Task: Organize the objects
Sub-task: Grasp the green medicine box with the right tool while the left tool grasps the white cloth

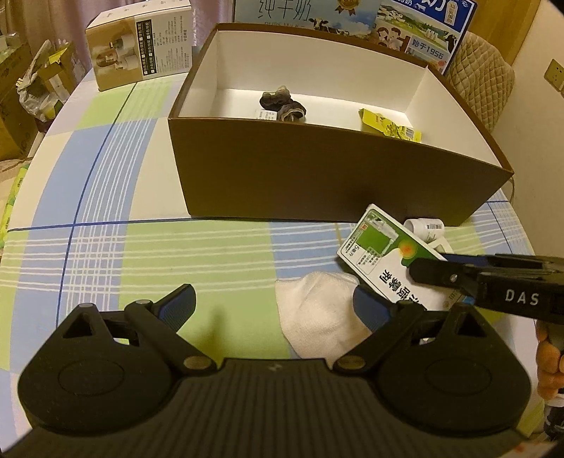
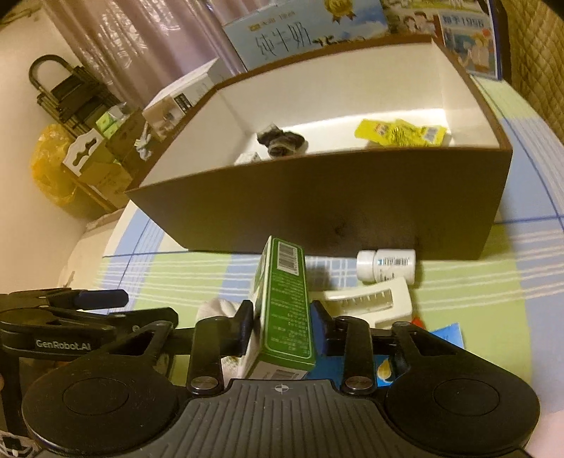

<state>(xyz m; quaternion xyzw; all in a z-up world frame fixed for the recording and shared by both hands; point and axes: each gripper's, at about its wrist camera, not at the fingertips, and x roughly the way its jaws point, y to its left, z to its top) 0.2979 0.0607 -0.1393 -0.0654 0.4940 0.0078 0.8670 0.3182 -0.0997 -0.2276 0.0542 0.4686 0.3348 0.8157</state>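
My right gripper (image 2: 283, 326) is shut on a green and white carton (image 2: 285, 306), holding it on edge just above the table. In the left wrist view it (image 1: 440, 264) comes in from the right with the carton (image 1: 377, 260) tilted. My left gripper (image 1: 273, 304) is open low over the checked tablecloth, and a white cloth (image 1: 317, 317) lies by its right finger. Behind stands an open brown box (image 1: 317, 169) with a white inside, holding a dark bundle (image 1: 282, 104) and a yellow packet (image 1: 387, 125). A white pill bottle (image 2: 386, 269) lies on its side against the box front.
A white plastic tray piece (image 2: 366, 303) and a blue packet (image 2: 447, 334) lie right of the carton. A product box (image 1: 141, 45) stands at the back left and milk cartons (image 1: 352, 14) behind the brown box. A quilted chair back (image 1: 483, 74) is at the far right.
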